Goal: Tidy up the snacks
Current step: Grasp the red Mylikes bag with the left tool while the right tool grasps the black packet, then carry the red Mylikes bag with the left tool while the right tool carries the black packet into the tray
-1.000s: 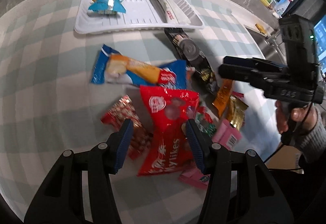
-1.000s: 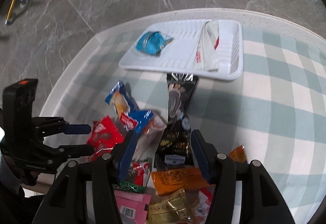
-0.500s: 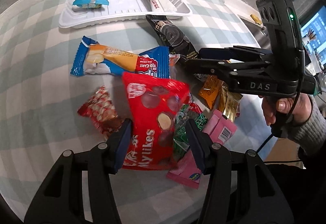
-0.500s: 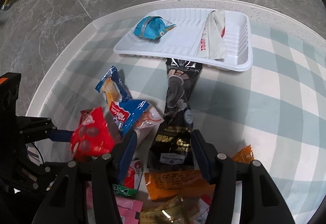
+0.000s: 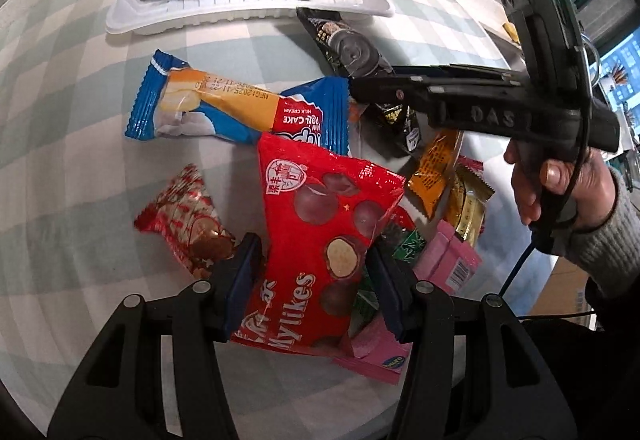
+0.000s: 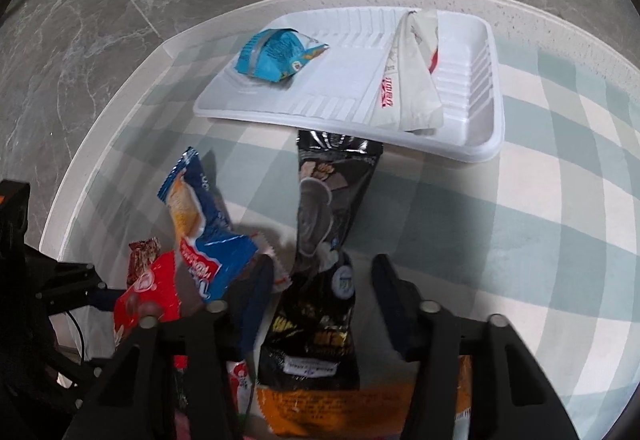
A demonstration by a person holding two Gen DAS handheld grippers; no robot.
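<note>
Sorting snacks: left gripper (image 5: pixel 312 272) is clamping the red bag (image 5: pixel 324 252), while right gripper (image 6: pixel 320 292), jaws just narrowing, is straddling the black pack (image 6: pixel 320 280) without visibly pinching it. Two packets are lying in the tray (image 6: pixel 472 120); most snacks remain heaped on the table (image 5: pixel 72 168).

You get even, soft daylight on both views, bright enough to read the print on the red bag (image 5: pixel 320 224). Glare streaks its shiny film and the foil of the black packet (image 6: pixel 326 200). Soft shadows fall under the packets, and a wide dim patch darkens the checked cloth (image 6: pixel 540 200) in your right view. Both pictures bulge like a fishbowl, with black corners and the table rim (image 5: pixel 52 0) bent into a curve. The lower part of your right view is smeared with motion blur.
</note>
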